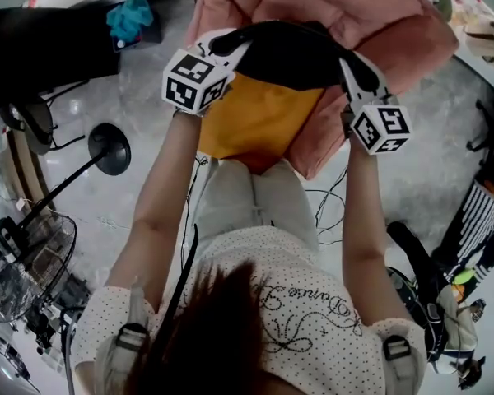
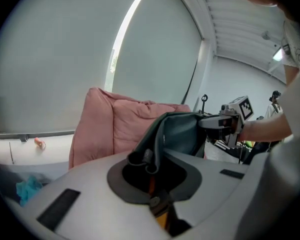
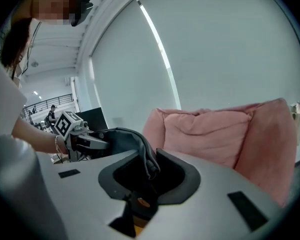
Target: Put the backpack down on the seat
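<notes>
Grip: left claw (image 2: pixel 151 166) clamped on dark top edge of backpack (image 1: pixel 263 113); right claw (image 3: pixel 140 181) clamped on opposite end. Backpack hangs between claws, long axis crosswise, over pink armchair seat (image 1: pixel 317 142). Seat lies below; both hands equally near.

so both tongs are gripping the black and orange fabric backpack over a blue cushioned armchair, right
No, the cushioned armchair is pink, not blue; the head view shows it. The rest holds: the left tongs and the right tongs both grip the black and orange fabric backpack above it.
</notes>
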Motion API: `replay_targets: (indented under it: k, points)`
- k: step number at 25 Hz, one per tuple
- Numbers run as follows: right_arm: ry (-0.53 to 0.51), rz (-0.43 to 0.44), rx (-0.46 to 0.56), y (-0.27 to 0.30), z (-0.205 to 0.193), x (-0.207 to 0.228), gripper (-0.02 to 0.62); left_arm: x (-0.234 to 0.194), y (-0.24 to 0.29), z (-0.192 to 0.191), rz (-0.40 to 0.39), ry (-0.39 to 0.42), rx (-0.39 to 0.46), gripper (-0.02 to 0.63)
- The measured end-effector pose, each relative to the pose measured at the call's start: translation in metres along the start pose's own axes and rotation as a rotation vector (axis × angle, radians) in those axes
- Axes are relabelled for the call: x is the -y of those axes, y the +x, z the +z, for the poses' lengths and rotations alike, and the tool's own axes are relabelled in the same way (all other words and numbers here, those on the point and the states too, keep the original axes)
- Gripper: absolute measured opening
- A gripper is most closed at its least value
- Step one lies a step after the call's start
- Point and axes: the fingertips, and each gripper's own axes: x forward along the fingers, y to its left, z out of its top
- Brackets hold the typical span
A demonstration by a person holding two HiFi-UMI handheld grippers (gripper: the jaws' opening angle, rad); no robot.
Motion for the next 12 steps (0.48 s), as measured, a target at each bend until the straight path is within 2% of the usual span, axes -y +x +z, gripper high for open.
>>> replay_targets:
  k: [3, 7, 12]
  points:
    - [0.007, -0.014, -0.041, 0.018, -0.026, 0.011, 0.084, -0.014, 0.021, -0.025, -0.007, -0.003, -0.032, 0.028]
    - [-0.085, -0.036, -0.089, 0.031, -0.053, 0.018, 0.084, -0.027, 0.042, -0.051, -0.004, 0.018, -0.048, 0.035]
    - [-0.084, -0.063, -0.216, 0.042, -0.12, 0.035, 0.087, -0.028, 0.076, -0.107, -0.032, -0.01, -0.105, 0.044]
